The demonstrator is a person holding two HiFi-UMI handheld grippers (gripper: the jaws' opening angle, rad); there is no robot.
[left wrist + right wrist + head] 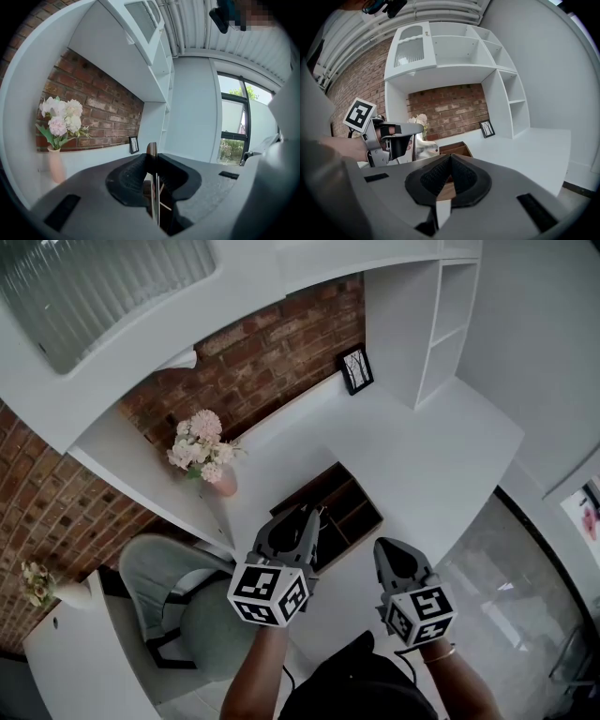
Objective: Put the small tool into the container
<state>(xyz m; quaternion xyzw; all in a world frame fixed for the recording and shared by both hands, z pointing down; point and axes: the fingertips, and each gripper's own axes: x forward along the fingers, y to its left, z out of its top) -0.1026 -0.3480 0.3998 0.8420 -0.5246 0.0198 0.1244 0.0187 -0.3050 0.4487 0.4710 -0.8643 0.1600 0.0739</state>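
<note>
Left gripper (153,161): jaws narrowed onto the small tool (152,150), a thin metal strip standing upright between the pads, its tip above the jaw tips.
Right gripper (450,159): jaws together, nothing between them; held just beside the left gripper, on the person's right in the head view.
Small tool, from the right gripper view: hangs as a slim bright rod (414,143) below the left gripper, up in the air, near the container's left end.
Container (354,507): dark wooden organiser with several open compartments, flat on the white worktop (441,456); in the head view the left gripper's tips lie over its near-left edge.
Chair (173,601): grey-green, left of the worktop, below the left gripper.
Vase of pale flowers (202,454): on the worktop's left part, against the brick wall (272,357).
Picture frame (356,368): black, leaning in the far corner.
Shelf unit (439,310): white, open, right of the frame.
</note>
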